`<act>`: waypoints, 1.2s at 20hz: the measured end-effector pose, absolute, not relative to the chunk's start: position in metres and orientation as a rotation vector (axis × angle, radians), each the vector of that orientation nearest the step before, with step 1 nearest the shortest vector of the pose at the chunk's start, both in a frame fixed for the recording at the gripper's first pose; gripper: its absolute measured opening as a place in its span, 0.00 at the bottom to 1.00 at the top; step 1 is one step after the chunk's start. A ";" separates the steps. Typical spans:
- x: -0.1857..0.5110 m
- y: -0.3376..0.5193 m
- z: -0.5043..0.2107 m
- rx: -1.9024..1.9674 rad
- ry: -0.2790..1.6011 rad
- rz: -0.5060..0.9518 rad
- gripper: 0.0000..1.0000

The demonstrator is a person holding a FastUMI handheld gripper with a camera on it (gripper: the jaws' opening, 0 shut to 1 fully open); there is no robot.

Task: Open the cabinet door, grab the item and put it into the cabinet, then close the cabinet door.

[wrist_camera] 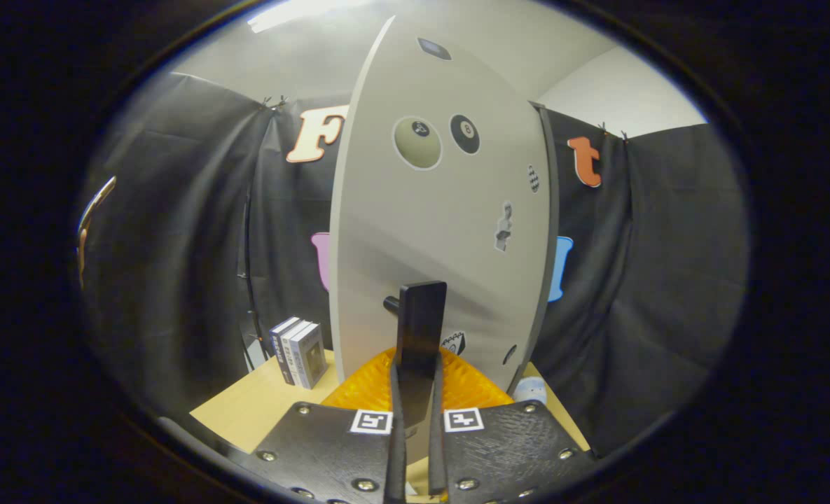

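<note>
Gripper (416, 371) clenched on the dark upright handle (422, 315) of the cabinet door (443, 231), one finger to each side of the bar and both seemingly pressing on it. Handle's long axis vertical, standing off the pale panel on a short post, directly ahead and in line with the fingers. Door panel beyond the fingers, tall and turned somewhat edgewise, its hinge side not clearly told. Likely item for stowing, a small set of boxes (299, 353), upright on the wooden table (260, 406), to the left of the door's near edge and to the left of the fingers, well apart from them. A pale rounded object (530, 388) low on the right of the door, too hidden to identify. Step in hand, by judgement: swinging the door by its handle, with the boxes not yet stowed. Governing relation for the coming move: boxes off to the left and low, hence a release of the handle, then a leftward and downward reach, fingers spread to take the upright stack across its narrow sides.
</note>
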State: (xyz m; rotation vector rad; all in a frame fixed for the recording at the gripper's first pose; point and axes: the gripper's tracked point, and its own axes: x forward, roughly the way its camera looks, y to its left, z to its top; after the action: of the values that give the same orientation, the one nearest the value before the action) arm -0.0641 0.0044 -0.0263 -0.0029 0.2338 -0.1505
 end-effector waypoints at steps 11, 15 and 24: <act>-0.093 -0.030 -0.025 0.033 0.254 -0.258 0.12; -0.099 -0.035 -0.027 0.063 0.267 -0.289 0.12; -0.135 -0.076 -0.032 0.100 0.295 -0.430 0.11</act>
State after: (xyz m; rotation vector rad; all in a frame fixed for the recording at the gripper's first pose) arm -0.1350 -0.0756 -0.0323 0.0999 0.2948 -0.4302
